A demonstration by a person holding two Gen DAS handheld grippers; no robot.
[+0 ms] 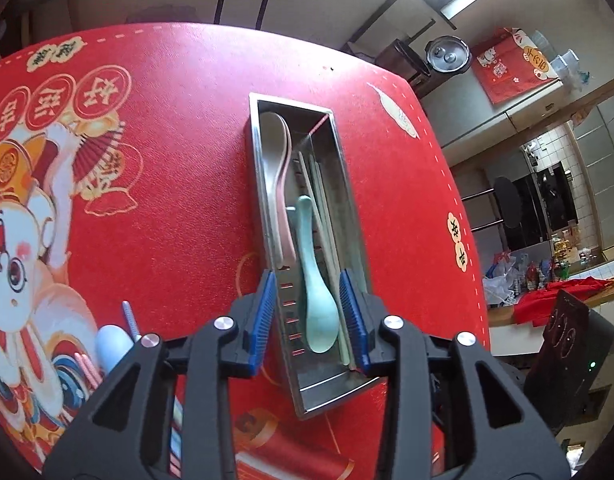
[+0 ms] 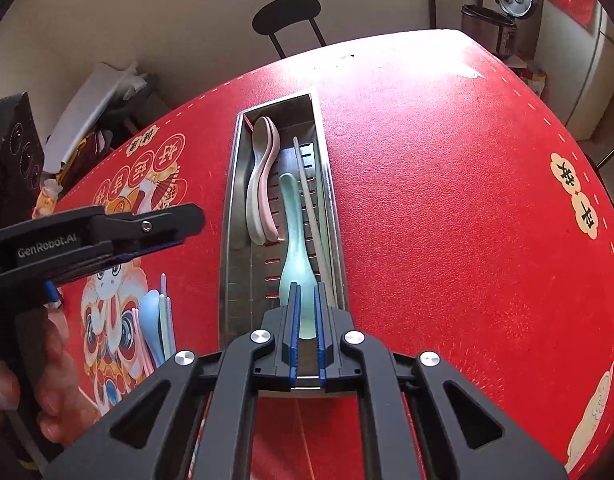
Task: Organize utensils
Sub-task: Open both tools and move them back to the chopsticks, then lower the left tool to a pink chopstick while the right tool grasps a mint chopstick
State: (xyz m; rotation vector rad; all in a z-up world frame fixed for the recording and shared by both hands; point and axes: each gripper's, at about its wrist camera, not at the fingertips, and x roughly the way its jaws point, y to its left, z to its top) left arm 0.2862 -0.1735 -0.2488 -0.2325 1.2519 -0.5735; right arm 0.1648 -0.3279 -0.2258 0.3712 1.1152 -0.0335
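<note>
A steel utensil tray point(image 1: 349, 184) point(image 2: 231, 200) lies on the red tablecloth. It holds a white spoon point(image 1: 269, 152) point(image 2: 254, 184), a pink spoon point(image 1: 287, 216) point(image 2: 272, 184), pale chopsticks point(image 1: 323, 200) point(image 2: 309, 196) and a mint-green spoon point(image 1: 317, 292) point(image 2: 293, 248). My right gripper point(image 2: 306, 312) is shut on the green spoon's bowl, over the tray's near end. My left gripper point(image 1: 311, 312) is open above the tray's near end, its fingers on either side of the green spoon without touching it. It also shows in the right wrist view point(image 2: 147, 236) left of the tray.
A blue spoon point(image 1: 113, 346) point(image 2: 151, 316), pink chopsticks point(image 1: 87, 368) and other pale utensils point(image 2: 165, 312) lie on the cloth left of the tray. A black chair point(image 2: 287, 16) stands behind the table. The table edge curves away at the right.
</note>
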